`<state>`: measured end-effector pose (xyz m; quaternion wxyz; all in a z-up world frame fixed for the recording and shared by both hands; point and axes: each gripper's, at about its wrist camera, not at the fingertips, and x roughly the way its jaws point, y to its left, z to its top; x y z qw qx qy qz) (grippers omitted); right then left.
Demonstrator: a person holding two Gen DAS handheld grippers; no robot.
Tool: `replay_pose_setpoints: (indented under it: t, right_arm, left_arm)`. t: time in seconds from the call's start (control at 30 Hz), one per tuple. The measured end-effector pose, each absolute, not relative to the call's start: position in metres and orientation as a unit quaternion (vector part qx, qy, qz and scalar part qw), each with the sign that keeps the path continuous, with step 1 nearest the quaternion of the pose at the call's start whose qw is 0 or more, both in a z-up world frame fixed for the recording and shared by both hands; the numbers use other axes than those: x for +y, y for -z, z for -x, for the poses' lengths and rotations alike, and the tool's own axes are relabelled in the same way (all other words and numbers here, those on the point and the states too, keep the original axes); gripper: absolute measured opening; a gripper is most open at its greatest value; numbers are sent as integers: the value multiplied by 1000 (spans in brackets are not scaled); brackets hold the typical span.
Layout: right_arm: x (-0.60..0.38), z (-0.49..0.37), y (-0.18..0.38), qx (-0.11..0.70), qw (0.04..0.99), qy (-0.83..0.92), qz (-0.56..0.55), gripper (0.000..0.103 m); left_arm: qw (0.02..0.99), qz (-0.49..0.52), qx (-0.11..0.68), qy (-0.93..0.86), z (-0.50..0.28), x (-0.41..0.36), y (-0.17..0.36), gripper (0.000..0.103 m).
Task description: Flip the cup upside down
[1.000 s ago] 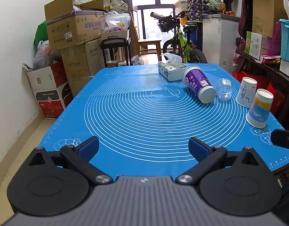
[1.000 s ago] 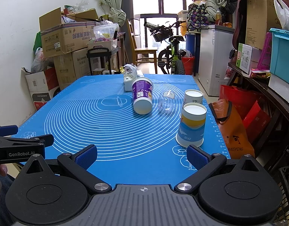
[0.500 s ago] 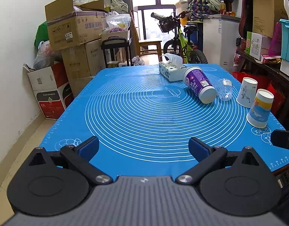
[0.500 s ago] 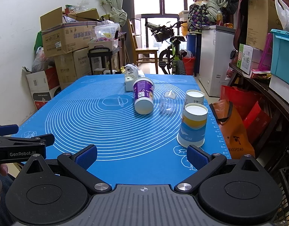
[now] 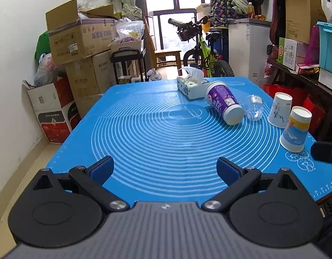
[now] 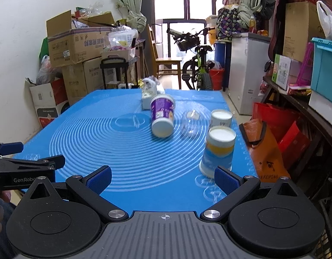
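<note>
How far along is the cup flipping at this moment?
Two paper cups, the blue-and-yellow cup and the white cup, already stand upside down. Nothing is in hand: left gripper and right gripper are open and empty. The purple cup lies on its side, the clear cup beside it.

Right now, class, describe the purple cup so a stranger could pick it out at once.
On the blue silicone mat, look past the centre to the white tissue box. In front of it lies the purple-labelled paper cup, the only cup on its side; the clear plastic cup and two paper cups stand inverted.
</note>
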<state>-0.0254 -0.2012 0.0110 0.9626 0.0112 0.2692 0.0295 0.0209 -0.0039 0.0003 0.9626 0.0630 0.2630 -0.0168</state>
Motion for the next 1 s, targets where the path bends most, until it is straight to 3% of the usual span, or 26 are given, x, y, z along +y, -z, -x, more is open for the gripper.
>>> replay_pose_setpoints:
  t: [0.47, 1.0]
  right_arm:
    - [-239, -52, -51, 236, 972, -1, 8, 101]
    - [-289, -151, -26, 263, 964, 36, 0, 101]
  left_arm:
    - [960, -45, 272, 57, -101, -54, -9, 100]
    - [952, -40, 295, 73, -206, -112, 20, 100]
